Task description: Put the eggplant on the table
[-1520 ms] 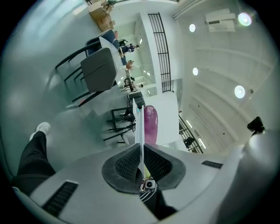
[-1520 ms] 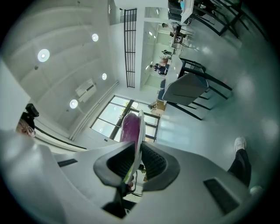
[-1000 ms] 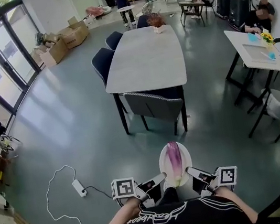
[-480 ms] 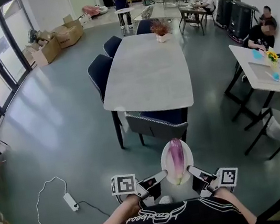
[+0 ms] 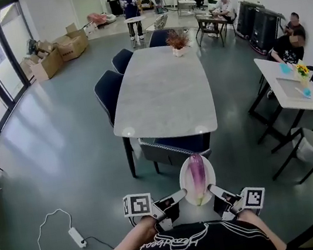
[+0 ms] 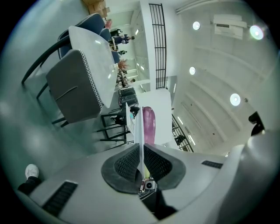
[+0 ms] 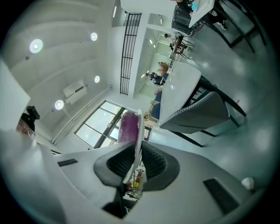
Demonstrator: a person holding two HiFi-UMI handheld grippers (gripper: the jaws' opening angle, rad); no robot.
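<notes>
I have the left gripper (image 5: 179, 195) and right gripper (image 5: 213, 189) clamped on the white plate (image 5: 185, 181) at lower centre, and if I tilt it, the loose eggplant (image 5: 197, 171) could roll off short of the table (image 5: 162, 90).

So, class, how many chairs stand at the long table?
4 chairs: two on the table's left, one at its near end, one at its far end. More may be hidden on the right.

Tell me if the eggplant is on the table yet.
Not yet. The eggplant lies on a plate gripped by the left tool and right tool, short of the table.
</notes>
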